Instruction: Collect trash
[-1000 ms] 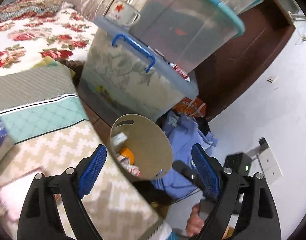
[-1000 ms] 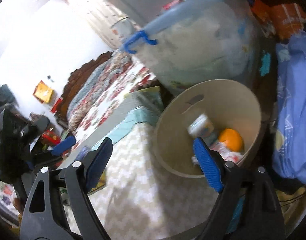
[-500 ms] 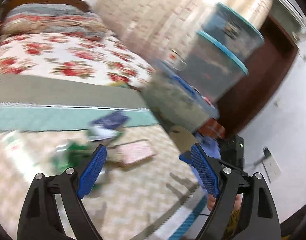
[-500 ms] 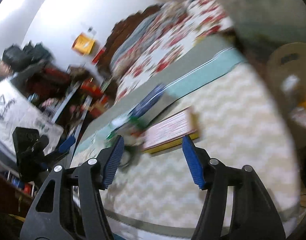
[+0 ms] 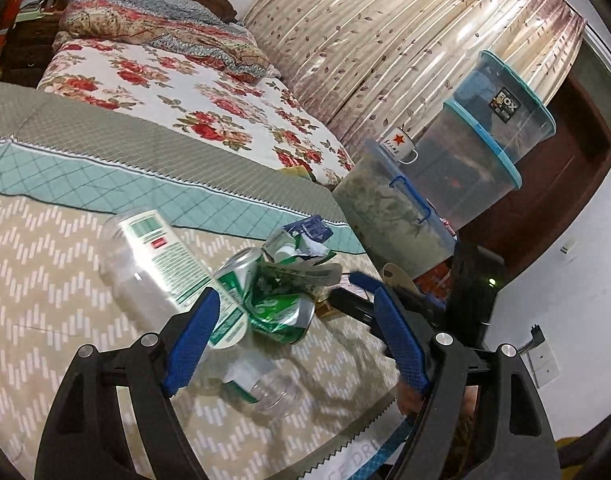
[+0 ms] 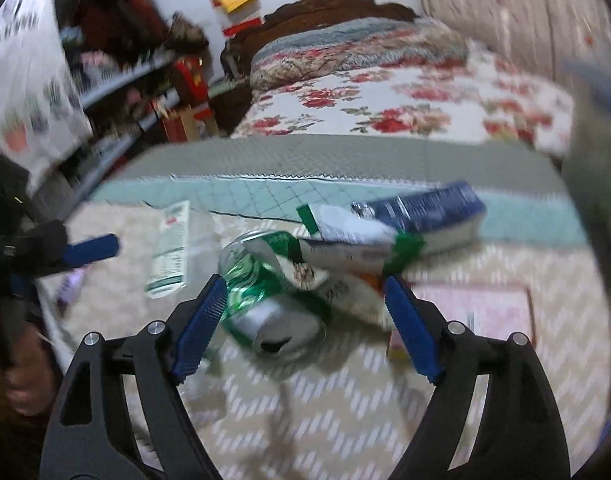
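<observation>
A second ago both my claws were looking into the round tan bin by the stacked storage boxes, with a few pieces already lying in it; now both have swung back over the bed and face the remaining litter. I read that as one drop finished and the next pickup about to start.

The trash sits in a heap on the beige zigzag-patterned bedspread point(image 5: 65, 280). The crushed green-and-silver drink can point(image 6: 265, 304) lies in the middle. A clear plastic bottle with a white-and-green label point(image 5: 161, 268) lies on its side, touching the can. A crumpled white-and-green paper carton point(image 6: 345, 240) rests on top of the can, and a flattened blue box point(image 6: 425, 204) lies behind it. A flat pink booklet point(image 6: 473, 308) lies just beside the heap.

My left claw point(image 5: 293, 340) tilts down over the bottle and can; its jaws are closing, with the can and the bottle's neck end showing between them, though I cannot tell that either pad touches yet. My right claw point(image 6: 305, 320) points down more steeply at the can's open end; its jaws are opening and grip nothing. The right view is motion-blurred.

The tan bin's rim point(image 5: 397, 276) peeks out past the bed's edge, near the boxes.
</observation>
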